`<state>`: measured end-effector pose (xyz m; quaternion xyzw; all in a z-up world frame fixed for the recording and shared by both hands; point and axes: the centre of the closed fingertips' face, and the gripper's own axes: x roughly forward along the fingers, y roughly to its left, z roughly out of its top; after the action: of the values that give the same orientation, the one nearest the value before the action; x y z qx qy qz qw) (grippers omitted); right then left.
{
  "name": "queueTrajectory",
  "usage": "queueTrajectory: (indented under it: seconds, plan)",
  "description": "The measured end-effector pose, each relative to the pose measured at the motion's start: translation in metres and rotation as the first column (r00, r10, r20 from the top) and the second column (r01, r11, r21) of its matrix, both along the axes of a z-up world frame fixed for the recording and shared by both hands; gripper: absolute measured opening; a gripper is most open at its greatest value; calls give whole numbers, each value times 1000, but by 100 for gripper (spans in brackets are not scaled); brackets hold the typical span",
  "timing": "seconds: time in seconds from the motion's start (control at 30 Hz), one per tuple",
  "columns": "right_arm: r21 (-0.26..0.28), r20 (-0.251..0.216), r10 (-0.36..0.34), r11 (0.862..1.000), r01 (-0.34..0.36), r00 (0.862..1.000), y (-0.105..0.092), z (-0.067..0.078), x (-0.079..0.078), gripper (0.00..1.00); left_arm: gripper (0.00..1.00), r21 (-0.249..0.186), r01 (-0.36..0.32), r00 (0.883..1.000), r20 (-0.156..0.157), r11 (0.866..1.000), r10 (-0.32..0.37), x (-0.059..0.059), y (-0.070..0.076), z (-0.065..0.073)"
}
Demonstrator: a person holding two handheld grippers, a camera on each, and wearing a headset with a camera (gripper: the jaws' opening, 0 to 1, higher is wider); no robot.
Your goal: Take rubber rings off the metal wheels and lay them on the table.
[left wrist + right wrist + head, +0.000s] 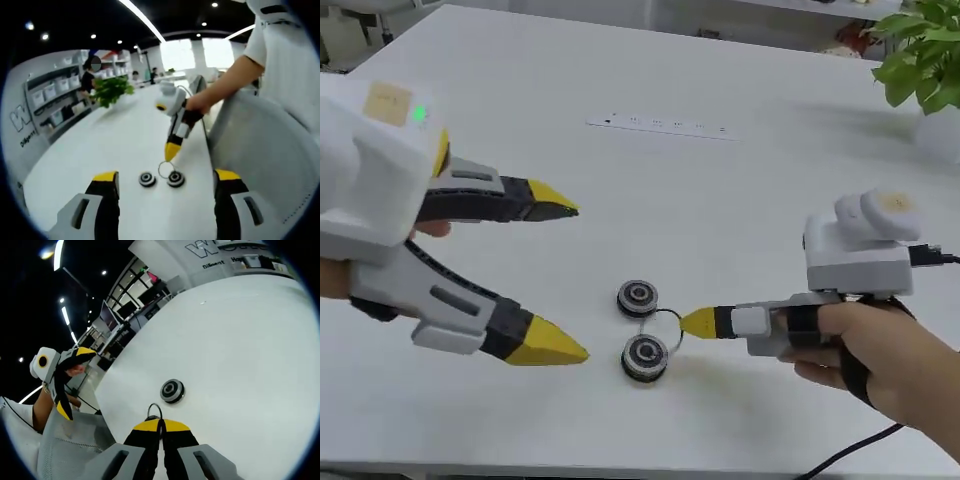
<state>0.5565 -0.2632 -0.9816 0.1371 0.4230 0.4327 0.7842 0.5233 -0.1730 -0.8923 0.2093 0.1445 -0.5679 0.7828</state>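
Two small metal wheels with dark rims lie flat on the white table [520, 80], one farther [638, 297] and one nearer [645, 356]. My right gripper [695, 322] comes in from the right, shut on a thin black rubber ring [667, 316] that loops out between the wheels. Whether the ring still touches the nearer wheel I cannot tell. My left gripper [560, 275] hovers wide open to the left of the wheels, holding nothing. In the left gripper view both wheels [147, 179] [175, 178] and the ring [161, 170] lie ahead. The right gripper view shows the ring [154, 405] at its shut tips [160, 426] and one wheel [172, 390].
A flush power strip [665, 127] runs across the far middle of the table. A green plant [920, 50] stands at the far right corner. A black cable [850, 455] trails from the right gripper near the front edge. Shelves and people stand beyond the table.
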Motion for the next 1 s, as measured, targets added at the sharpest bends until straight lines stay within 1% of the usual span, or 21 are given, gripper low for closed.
queueTrajectory:
  seconds: [0.03, 0.13, 0.23, 0.33, 0.47, 0.53, 0.57, 0.6, 0.67, 0.77, 0.87, 1.0]
  plan:
    - [9, 4, -7, 1000, 7, 1000, 0, 2, 1, 0, 82, 0, -9, 1000, 3, 1000, 9, 0, 4, 1]
    - [43, 16, -40, 998, 39, 999, -3, 11, 7, 0, 85, -15, -59, 998, -2, 998, 59, -1, 21, 3]
    - [54, 28, -61, 997, 60, 998, -6, 16, 11, 0, 86, -22, -101, 995, -4, 995, 101, -4, 34, 2]
    - [79, 38, -85, 994, 82, 996, -7, 22, 15, 0, 87, -41, -159, 987, -18, 987, 158, -6, 48, 0]
    - [103, 52, -102, 990, 96, 993, -7, 30, 18, 0, 89, -51, -202, 979, -27, 978, 201, -10, 60, -4]
    - [117, 60, -110, 988, 102, 992, -6, 34, 20, 0, 89, -52, -224, 974, -37, 973, 222, -13, 67, -8]
    - [130, 63, -117, 986, 108, 991, -6, 37, 21, 0, 90, -55, -244, 969, -50, 968, 241, -15, 71, -11]
    - [141, 64, -122, 984, 112, 990, -6, 39, 21, 0, 90, -57, -252, 967, -55, 966, 249, -16, 72, -12]
    - [172, 63, -134, 978, 122, 989, -4, 45, 23, 0, 91, -59, -276, 959, -76, 959, 272, -20, 77, -20]
    - [203, 67, -144, 971, 128, 987, -2, 52, 24, 0, 92, -61, -300, 951, -94, 952, 294, -25, 81, -25]
    - [221, 71, -151, 966, 132, 986, 0, 56, 25, 0, 93, -67, -325, 942, -106, 943, 318, -27, 85, -28]
    - [236, 86, -154, 963, 130, 984, 4, 62, 26, 0, 93, -59, -349, 933, -113, 935, 341, -31, 87, -33]
